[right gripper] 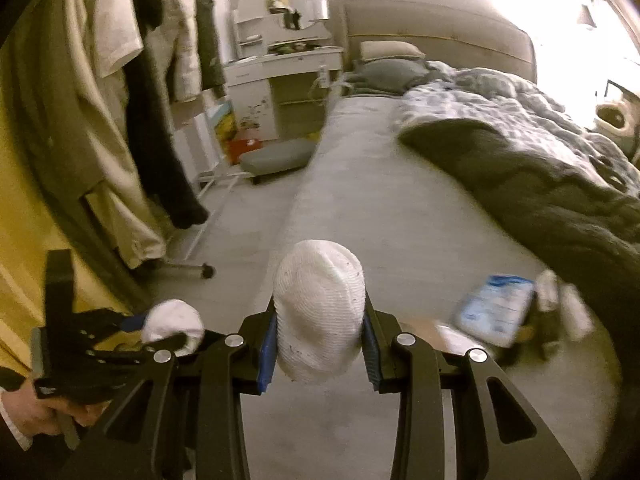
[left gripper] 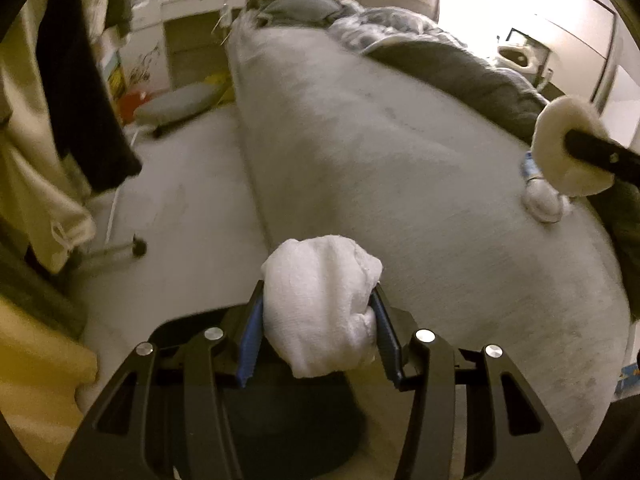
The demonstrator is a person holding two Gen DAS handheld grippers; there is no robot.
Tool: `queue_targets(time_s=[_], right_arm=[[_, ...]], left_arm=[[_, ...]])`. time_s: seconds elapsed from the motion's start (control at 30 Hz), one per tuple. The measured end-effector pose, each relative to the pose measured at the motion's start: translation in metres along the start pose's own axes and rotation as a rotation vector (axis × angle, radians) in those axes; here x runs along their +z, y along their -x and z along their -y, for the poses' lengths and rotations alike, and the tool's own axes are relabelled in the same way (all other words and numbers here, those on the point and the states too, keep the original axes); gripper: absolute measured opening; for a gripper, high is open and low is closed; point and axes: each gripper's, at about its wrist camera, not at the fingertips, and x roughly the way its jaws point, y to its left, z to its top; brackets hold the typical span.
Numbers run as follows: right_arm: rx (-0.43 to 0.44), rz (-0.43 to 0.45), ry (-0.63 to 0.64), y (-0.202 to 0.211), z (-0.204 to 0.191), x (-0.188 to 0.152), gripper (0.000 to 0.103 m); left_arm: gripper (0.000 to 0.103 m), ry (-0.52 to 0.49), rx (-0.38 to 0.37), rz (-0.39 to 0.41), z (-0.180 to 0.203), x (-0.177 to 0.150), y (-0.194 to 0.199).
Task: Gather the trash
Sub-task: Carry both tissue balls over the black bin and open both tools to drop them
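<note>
White balled socks sat pinched in both grippers, left [left gripper: 320, 316] and right [right gripper: 320, 328], above the bed [left gripper: 400, 160]. Loose fabric could slip from either grip; a blue packet [right gripper: 496, 312] remained uncollected.

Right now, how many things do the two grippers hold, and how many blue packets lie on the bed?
White wads, gripped: 2 (left gripper, right gripper)
Blue-and-white packet on the bed: 1
Total: 3
</note>
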Motion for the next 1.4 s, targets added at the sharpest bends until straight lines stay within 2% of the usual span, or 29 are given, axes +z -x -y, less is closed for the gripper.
queue_targets(time_s=[0.2,0.43,0.7,0.83,1.0,1.17,1.27,1.4], right_arm=[[0.084,-0.023,0.015,-0.019,-0.038,0.003,0.036],[0.171,-0.053,0.067,-0.04,-0.093,0.005,0.036],[0.212,-0.093,0.099,-0.059,-0.131,-0.001,0.036],[0.224,-0.133,0.083,-0.074,-0.139,-0.004,0.036],[0.231,-0.194,0.067,-0.097,-0.146,-0.012,0.036],[0.228,-0.267,0.058,-0.122,-0.156,-0.024,0.036],[0.22,-0.302,0.061,-0.134,-0.159,-0.031,0.036],[0.204,-0.341,0.065,-0.148,-0.163,-0.04,0.036]], left_arm=[[0.053,0.015,0.041,-0.057,-0.026,-0.019,-0.011],[0.053,0.041,0.048,-0.16,-0.054,-0.045,-0.029],[0.053,0.1,0.051,-0.332,-0.084,-0.083,-0.055],[0.054,0.142,0.035,-0.387,-0.097,-0.098,-0.063],[0.061,0.159,0.015,-0.419,-0.098,-0.108,-0.067],[0.072,0.164,0.003,-0.413,-0.098,-0.108,-0.062],[0.075,0.173,-0.007,-0.389,-0.1,-0.107,-0.053],[0.079,0.17,0.011,-0.308,-0.111,-0.096,-0.027]])
